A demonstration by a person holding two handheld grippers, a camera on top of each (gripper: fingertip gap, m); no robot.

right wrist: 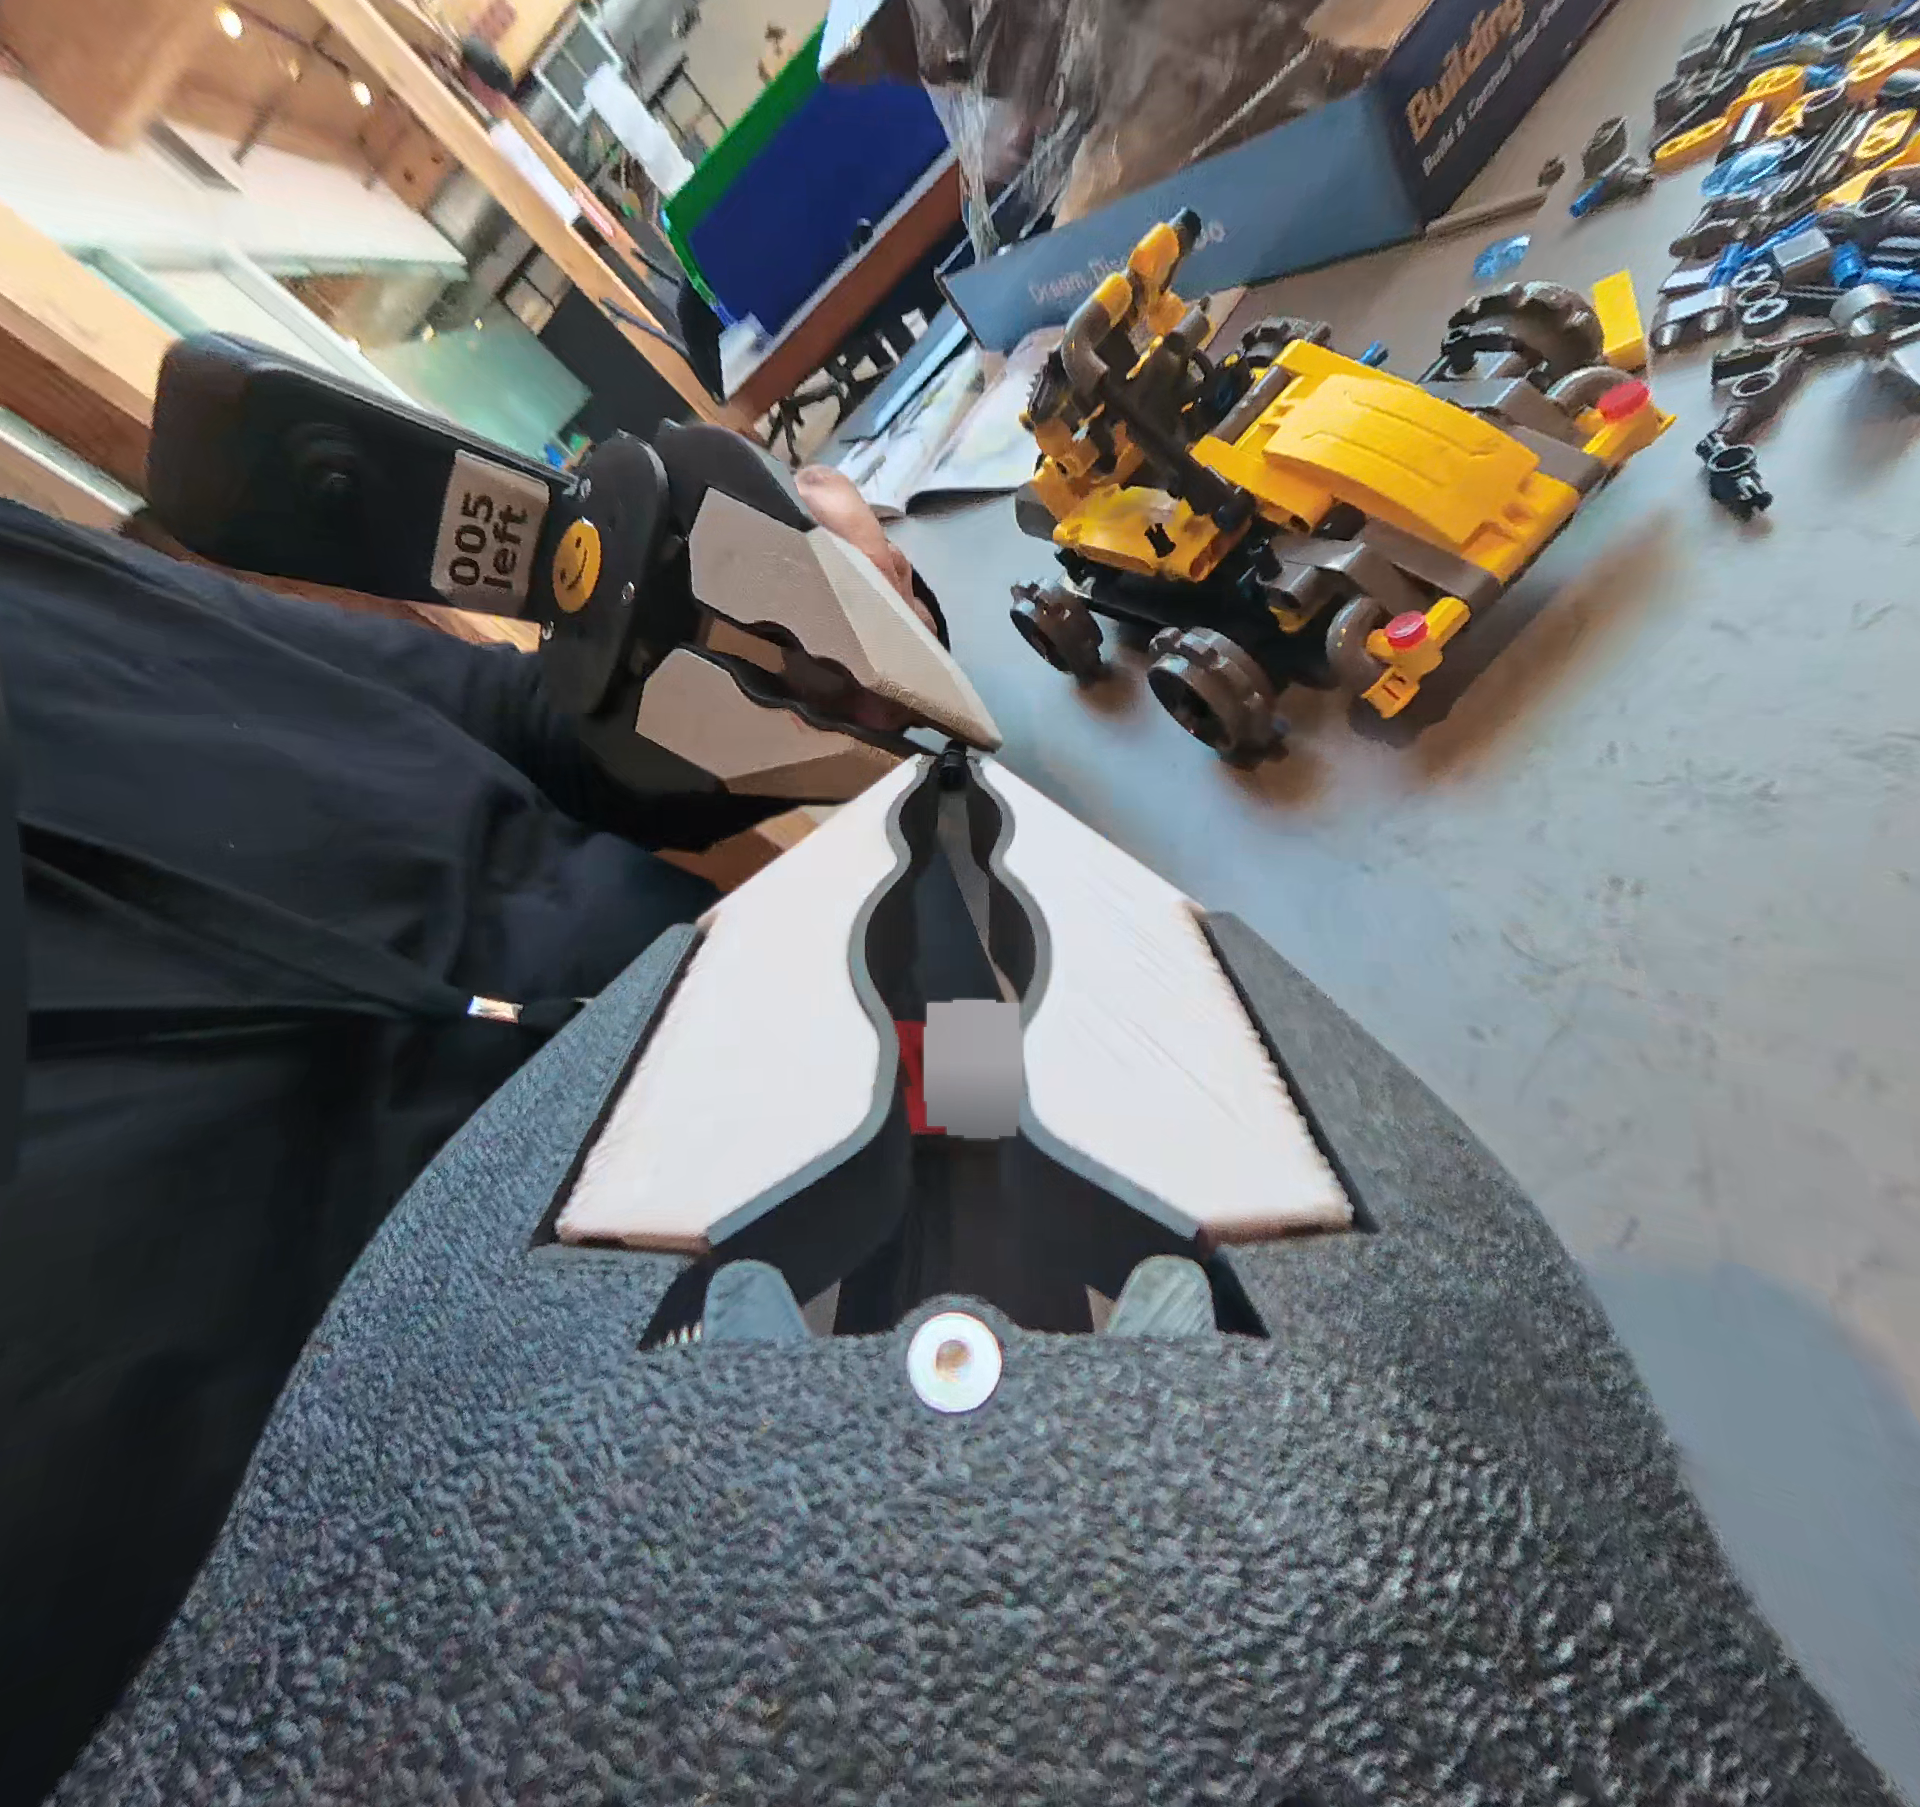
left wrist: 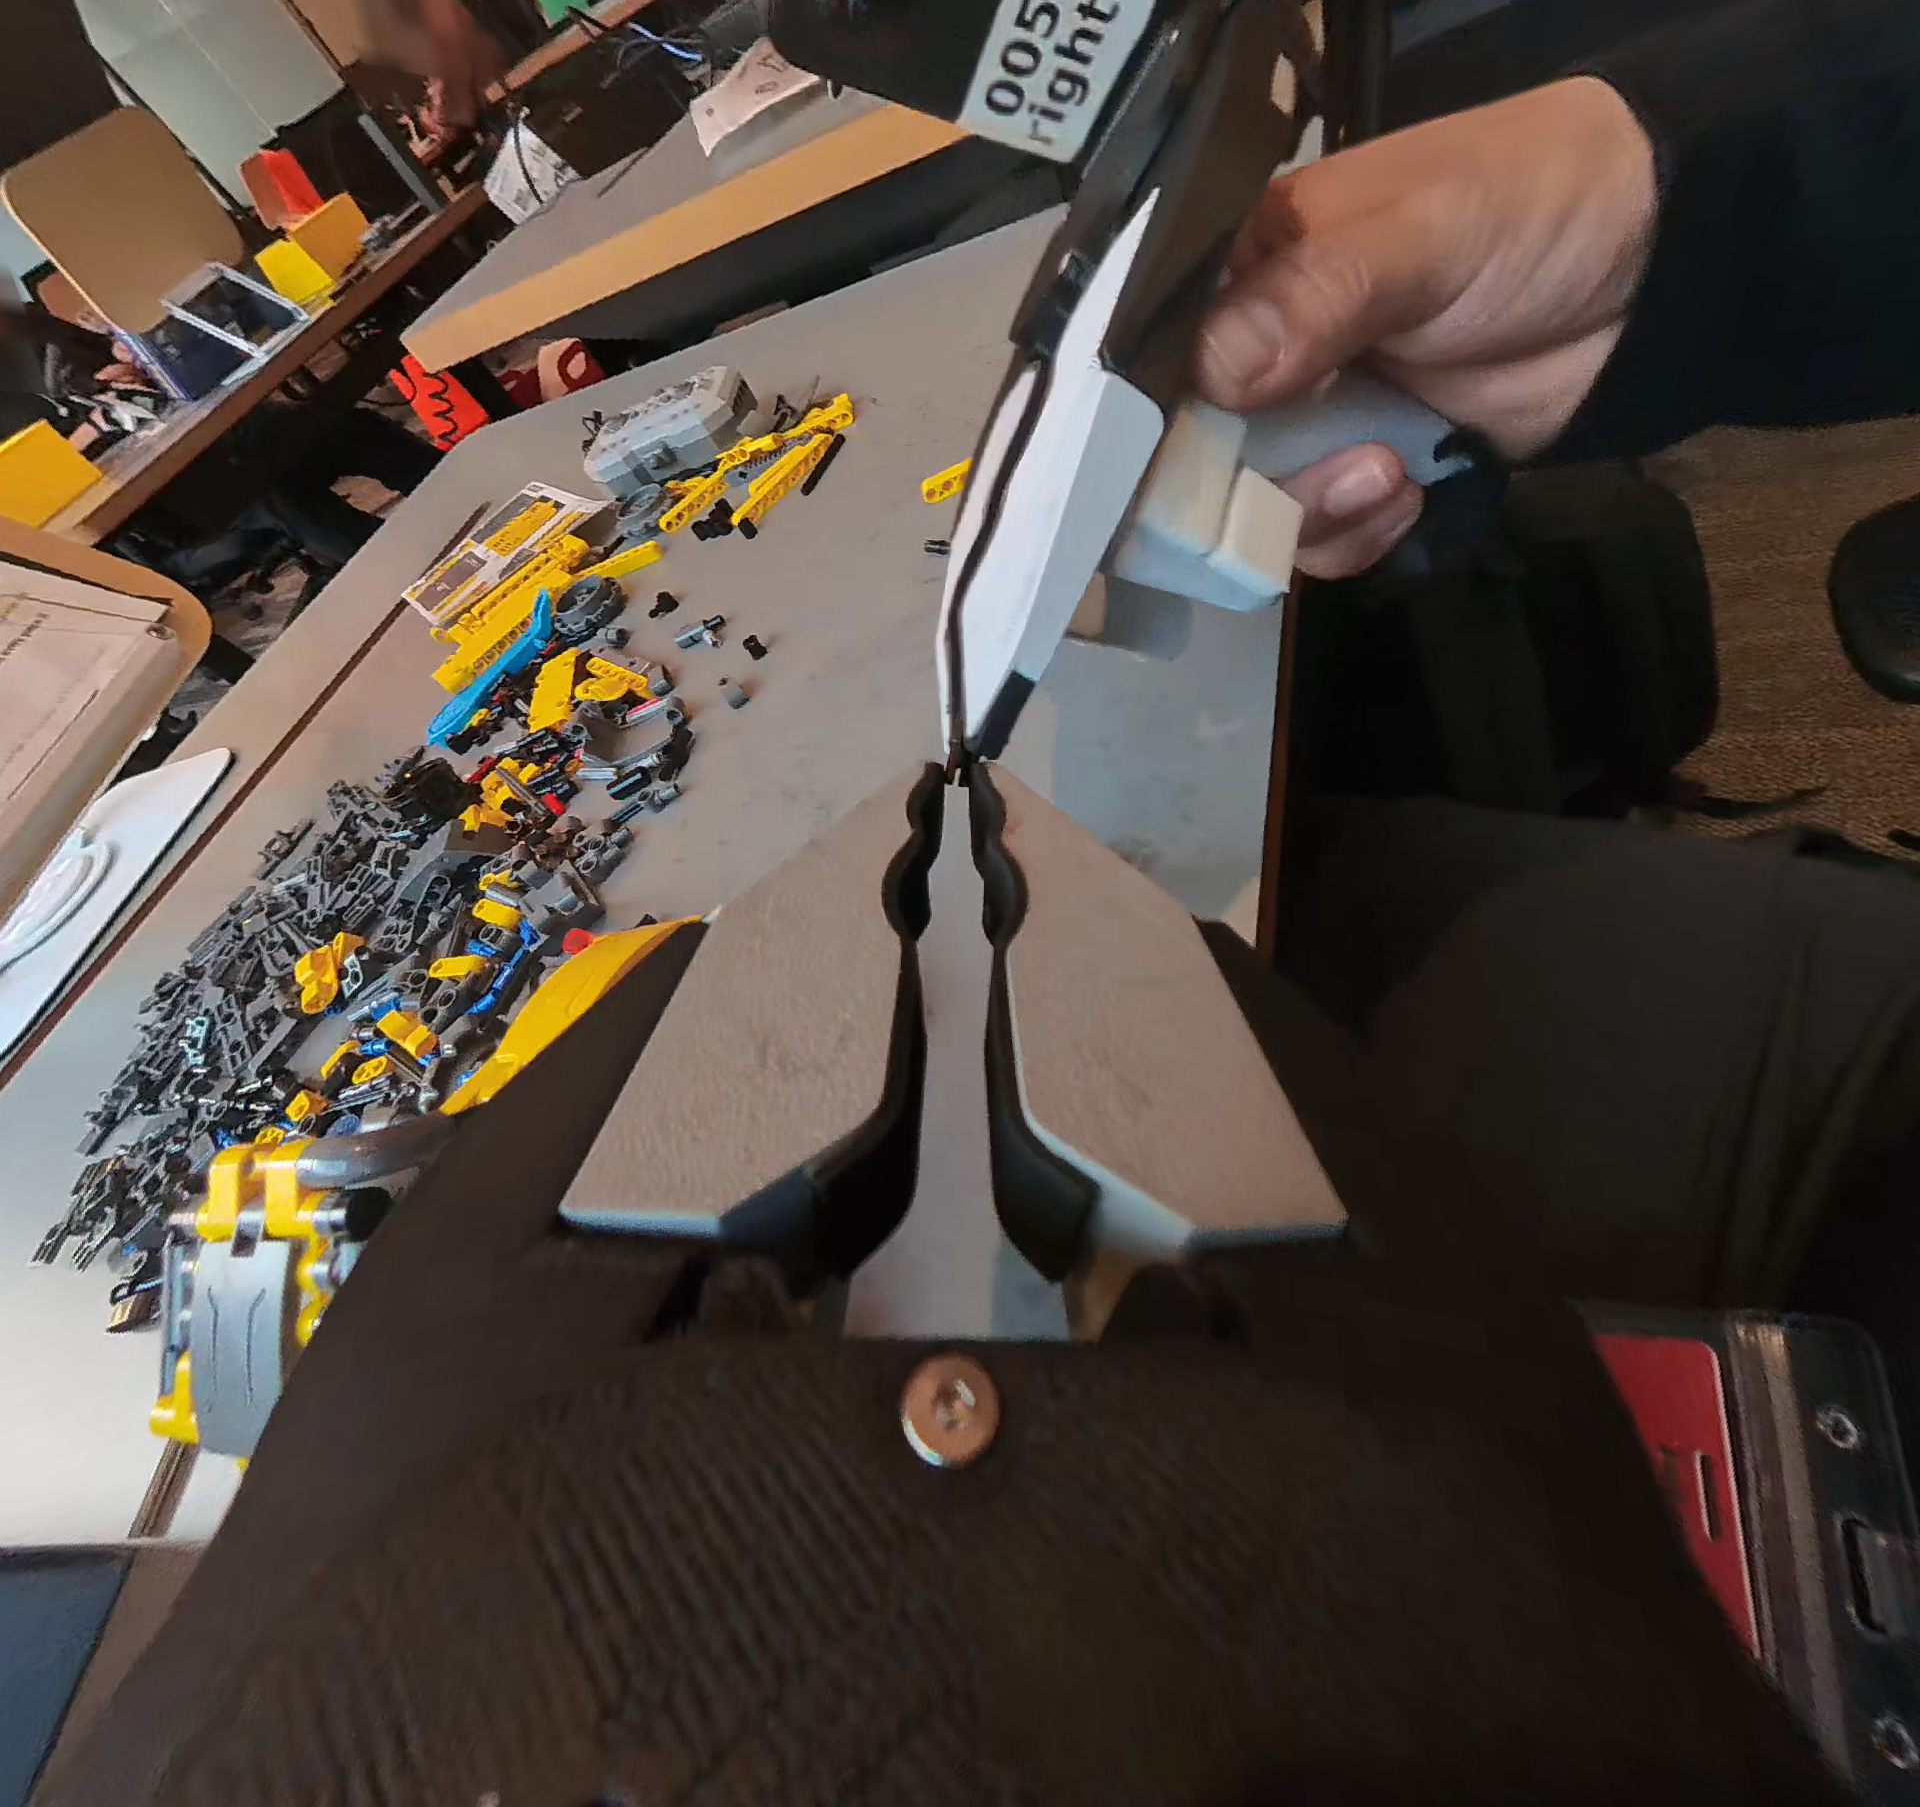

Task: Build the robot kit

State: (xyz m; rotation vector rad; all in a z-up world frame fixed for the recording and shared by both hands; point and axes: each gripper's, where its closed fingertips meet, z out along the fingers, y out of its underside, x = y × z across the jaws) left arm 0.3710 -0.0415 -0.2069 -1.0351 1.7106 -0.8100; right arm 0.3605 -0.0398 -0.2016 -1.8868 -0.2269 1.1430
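My left gripper and my right gripper meet tip to tip above the grey table near its front edge. A small black pin sits between the tips, and both grippers look shut on it. In the left wrist view the right gripper comes down from above, held by a hand. In the right wrist view the left gripper comes in from the left. A yellow and grey toy vehicle stands on the table beyond the tips.
A wide pile of loose black, yellow and blue building parts lies left of the grippers. A grey block with yellow beams and a booklet lie farther back. A dark blue box stands behind the vehicle. The table edge runs close by. My left and right fingertips are right by each other.
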